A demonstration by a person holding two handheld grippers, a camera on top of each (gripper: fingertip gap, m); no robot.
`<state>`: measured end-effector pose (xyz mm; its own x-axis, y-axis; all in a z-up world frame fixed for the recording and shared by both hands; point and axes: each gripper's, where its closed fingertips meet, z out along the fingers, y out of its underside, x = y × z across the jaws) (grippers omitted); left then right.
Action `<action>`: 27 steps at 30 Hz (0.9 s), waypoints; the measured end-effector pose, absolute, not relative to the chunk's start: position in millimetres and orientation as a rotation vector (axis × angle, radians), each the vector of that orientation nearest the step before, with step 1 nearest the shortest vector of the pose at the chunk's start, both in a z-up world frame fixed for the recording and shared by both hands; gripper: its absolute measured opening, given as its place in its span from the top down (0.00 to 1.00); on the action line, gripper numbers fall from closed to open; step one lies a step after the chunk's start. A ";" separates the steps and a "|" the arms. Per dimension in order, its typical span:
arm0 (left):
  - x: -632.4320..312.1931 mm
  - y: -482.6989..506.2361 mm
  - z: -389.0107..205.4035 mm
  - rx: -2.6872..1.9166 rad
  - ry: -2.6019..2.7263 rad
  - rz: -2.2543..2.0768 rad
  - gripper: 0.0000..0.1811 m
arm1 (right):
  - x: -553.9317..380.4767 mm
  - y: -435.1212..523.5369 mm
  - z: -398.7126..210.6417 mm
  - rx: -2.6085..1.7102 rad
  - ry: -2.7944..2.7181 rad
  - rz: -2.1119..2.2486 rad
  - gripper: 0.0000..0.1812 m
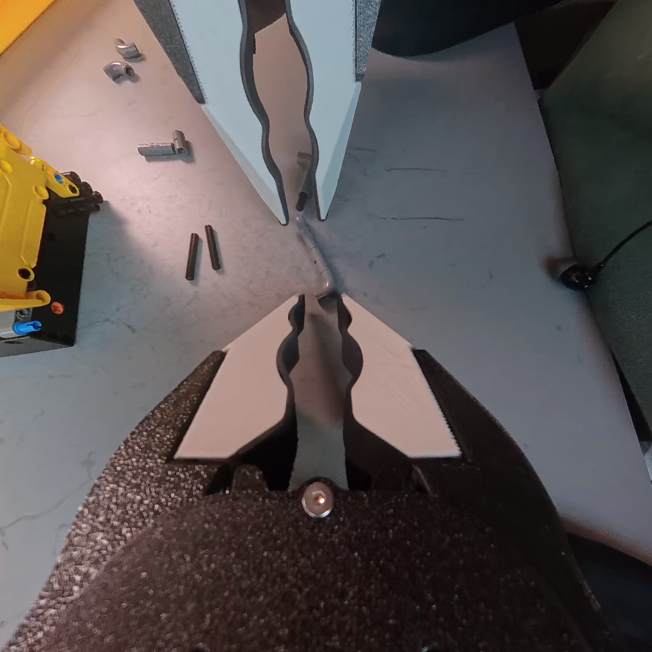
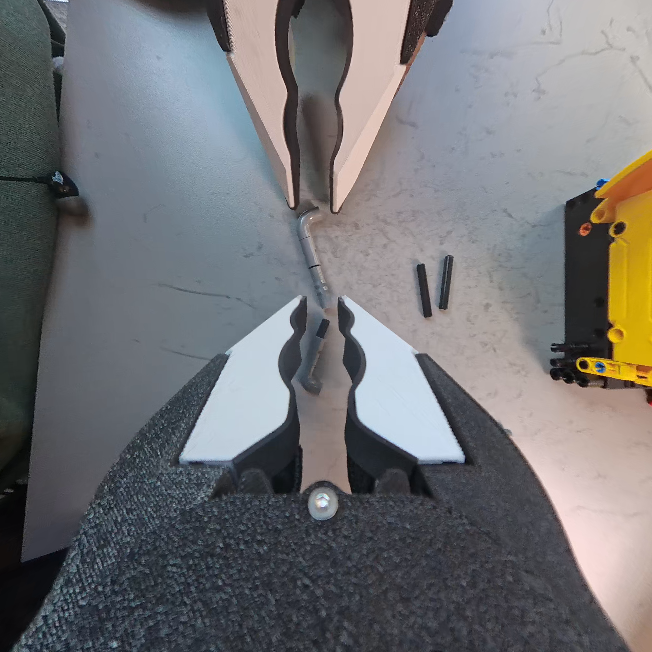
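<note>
Grey speckled housing fills the near edge of both wrist views. From it the left hand-held gripper (image 1: pixel 319 296) reaches toward 12 o'clock, its jaws a narrow gap apart and clamping nothing. The hooked end of a long grey rod (image 1: pixel 314 254) sits loose between its tips.

The rod runs across the pale counter (image 1: pixel 423 247) to the right hand-held gripper (image 1: pixel 303 219), which points back from 12 o'clock, tip to tip with the left.

In the right wrist view the right hand-held gripper (image 2: pixel 321 300) is likewise slightly open. The rod's straight end (image 2: pixel 317 278) lies between its tips with space on both sides. A short grey hooked piece (image 2: pixel 312 356) with a black pin in one end lies farther back between its fingers, plain here and half hidden in the left view. Beyond the rod the left hand-held gripper (image 2: pixel 314 210) faces it.

Two black pins (image 1: pixel 203 250) lie side by side at 9 o'clock of the tips in the left view and at 3 o'clock in the right. A yellow and black brick model (image 2: pixel 621 300) sits beyond them.

Only the left view shows a grey connector on a short rod (image 1: pixel 164 148) at 10 o'clock and two grey elbow pieces (image 1: pixel 123 58) at 11 o'clock. Green upholstery (image 1: pixel 607 176) borders the counter.
</note>
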<state>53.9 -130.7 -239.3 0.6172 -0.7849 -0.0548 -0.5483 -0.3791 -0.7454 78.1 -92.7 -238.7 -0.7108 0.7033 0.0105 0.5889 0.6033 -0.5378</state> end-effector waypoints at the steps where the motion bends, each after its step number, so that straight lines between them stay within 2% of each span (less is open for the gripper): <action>1: 54.5 -130.3 -238.1 -2.077 1.041 -0.403 0.91 | 77.6 -91.7 -238.5 -1.061 -2.615 0.758 0.90; 5: 58.1 -128.8 -237.0 -2.069 1.049 -0.411 0.92 | 78.9 -91.6 -241.8 -1.009 -2.676 0.782 0.91; 7: 58.6 -128.3 -241.3 -2.085 1.068 -0.397 0.94 | 78.7 -93.4 -243.5 -0.984 -2.693 0.805 0.96; 27: 59.7 -125.7 -242.1 -2.105 1.085 -0.451 0.95 | 78.1 -98.0 -242.8 -0.948 -2.683 0.764 0.99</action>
